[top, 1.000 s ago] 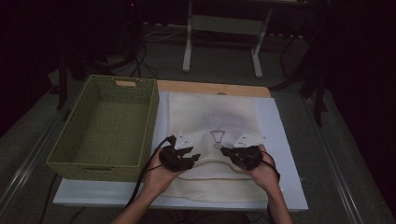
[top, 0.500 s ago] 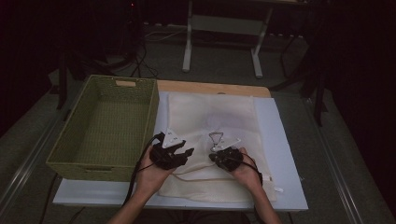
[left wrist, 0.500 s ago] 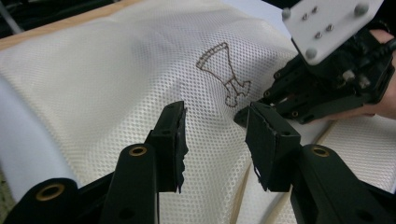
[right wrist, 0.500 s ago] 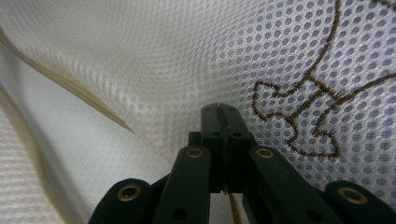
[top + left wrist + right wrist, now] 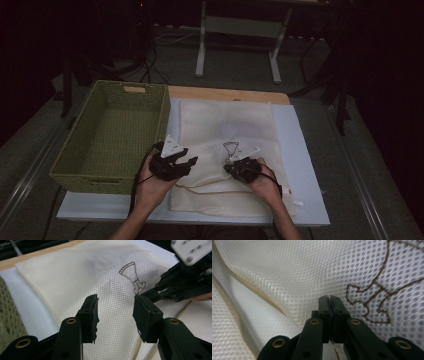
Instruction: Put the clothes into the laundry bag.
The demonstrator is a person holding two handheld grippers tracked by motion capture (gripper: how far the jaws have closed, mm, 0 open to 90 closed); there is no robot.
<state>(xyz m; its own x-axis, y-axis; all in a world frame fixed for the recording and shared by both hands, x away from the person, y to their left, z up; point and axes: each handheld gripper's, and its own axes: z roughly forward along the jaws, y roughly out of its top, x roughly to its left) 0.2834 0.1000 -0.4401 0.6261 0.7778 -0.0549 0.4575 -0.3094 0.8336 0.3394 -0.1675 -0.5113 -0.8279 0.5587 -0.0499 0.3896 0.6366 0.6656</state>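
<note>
High view shows the green wicker basket (image 5: 112,135) left of the left gripper (image 5: 186,161), whose jaws stand wide apart over the cream mesh bag (image 5: 227,125). To its right, the right gripper (image 5: 229,169) is pinched tight on the mesh beside the brown embroidered emblem (image 5: 231,149).

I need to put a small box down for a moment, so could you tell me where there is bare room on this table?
The green basket is empty inside. A bare white strip runs between the mesh bag and the table's right edge, and another along the near edge below the basket. The bag's near half is crowded: the left gripper hovers open there, the right gripper is pinching mesh.
</note>
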